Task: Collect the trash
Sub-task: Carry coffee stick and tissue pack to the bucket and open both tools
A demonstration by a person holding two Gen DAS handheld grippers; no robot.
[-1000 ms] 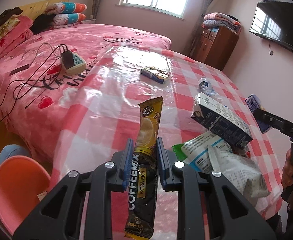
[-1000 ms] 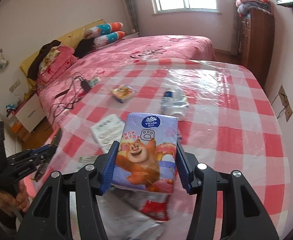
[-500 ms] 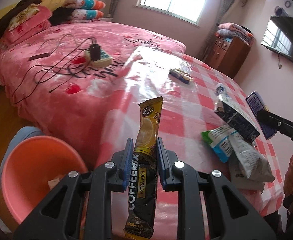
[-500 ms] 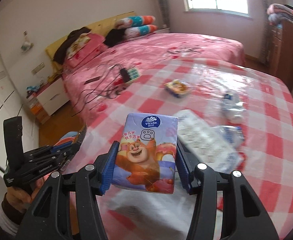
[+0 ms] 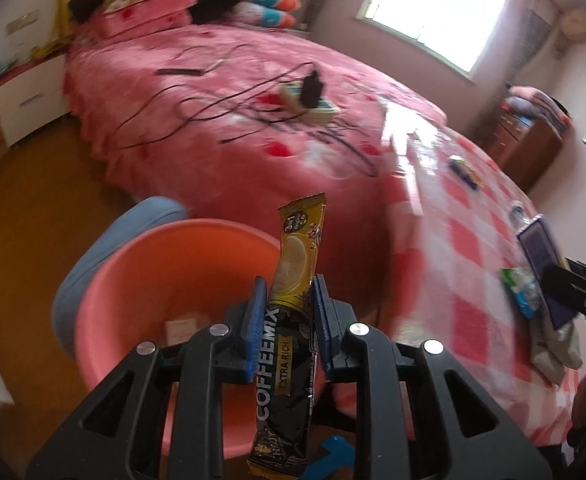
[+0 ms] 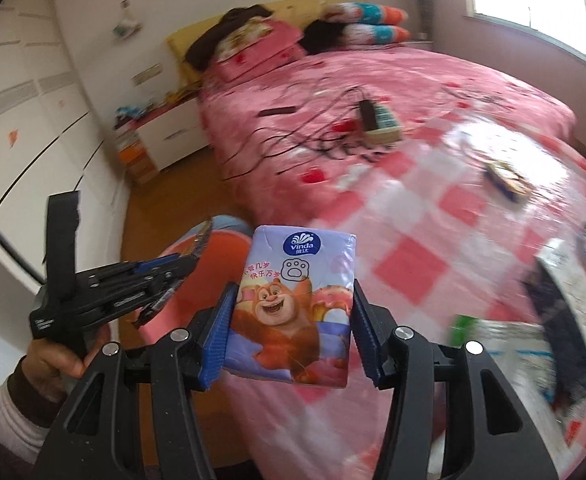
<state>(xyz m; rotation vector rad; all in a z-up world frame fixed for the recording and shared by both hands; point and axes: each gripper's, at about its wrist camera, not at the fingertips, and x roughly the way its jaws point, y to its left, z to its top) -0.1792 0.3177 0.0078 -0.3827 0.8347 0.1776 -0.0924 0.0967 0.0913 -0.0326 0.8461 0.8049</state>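
Note:
My left gripper (image 5: 286, 285) is shut on a gold and black coffee-mix sachet (image 5: 291, 300), which stands up between the blue pads over a salmon-pink basin (image 5: 141, 280) on the floor. My right gripper (image 6: 293, 296) is shut on a purple tissue pack (image 6: 297, 308) printed with a cartoon bear, held above the edge of the checked table (image 6: 413, 264). The right wrist view also shows the left gripper (image 6: 173, 268) from the side, in a person's hand over the basin (image 6: 221, 248). More wrappers (image 5: 525, 292) lie on the table's near end.
A small box (image 5: 181, 326) lies inside the basin, which rests on a blue stool (image 5: 93, 264). The pink bed (image 5: 253, 112) carries cables and a power strip (image 5: 309, 100). A snack packet (image 6: 505, 178) and a carton (image 6: 569, 300) lie on the table. White drawers (image 5: 25, 96) stand by the bed.
Both grippers have swung left from over the table toward the basin, each still holding its item. The basin now fills the space under the left gripper.

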